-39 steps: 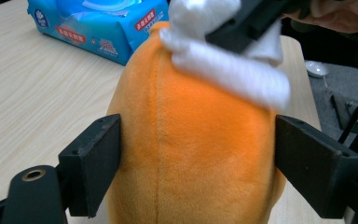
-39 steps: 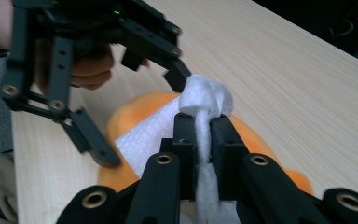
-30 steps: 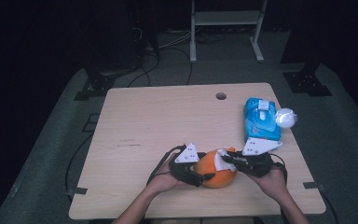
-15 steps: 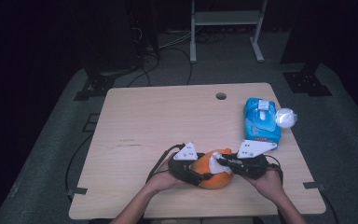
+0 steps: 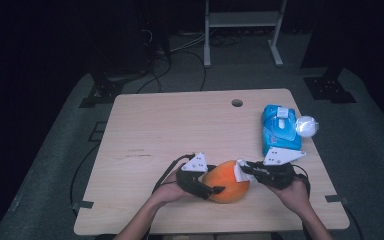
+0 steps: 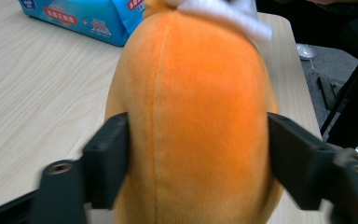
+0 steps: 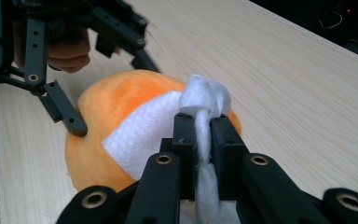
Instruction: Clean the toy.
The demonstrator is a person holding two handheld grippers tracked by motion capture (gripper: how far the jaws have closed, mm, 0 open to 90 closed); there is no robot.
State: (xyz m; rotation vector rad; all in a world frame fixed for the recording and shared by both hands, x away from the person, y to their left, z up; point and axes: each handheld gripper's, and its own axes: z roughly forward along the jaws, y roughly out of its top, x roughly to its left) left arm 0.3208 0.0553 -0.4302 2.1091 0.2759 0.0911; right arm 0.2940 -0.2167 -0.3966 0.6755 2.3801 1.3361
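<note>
High view: the orange plush toy [image 5: 226,181] sits at the table's [image 5: 180,130] near edge, between both grippers; the left gripper [image 5: 207,189] straddles its body, jaws just easing wider yet touching its sides; the right gripper [image 5: 241,170] is clamped on the toy's white cloth [image 7: 204,100]; a blue packet [image 5: 278,129] lies beyond.

Left gripper [image 5: 215,189]: black body, grey three-cornered plate on top, black cable trailing off rear. Right gripper [image 7: 204,122]: same build w/ grey plate; black jaws on perforated link arms, brass-coloured screws at pivots, blocky pads. Person's forearms bare, no sleeves in the high view.
</note>
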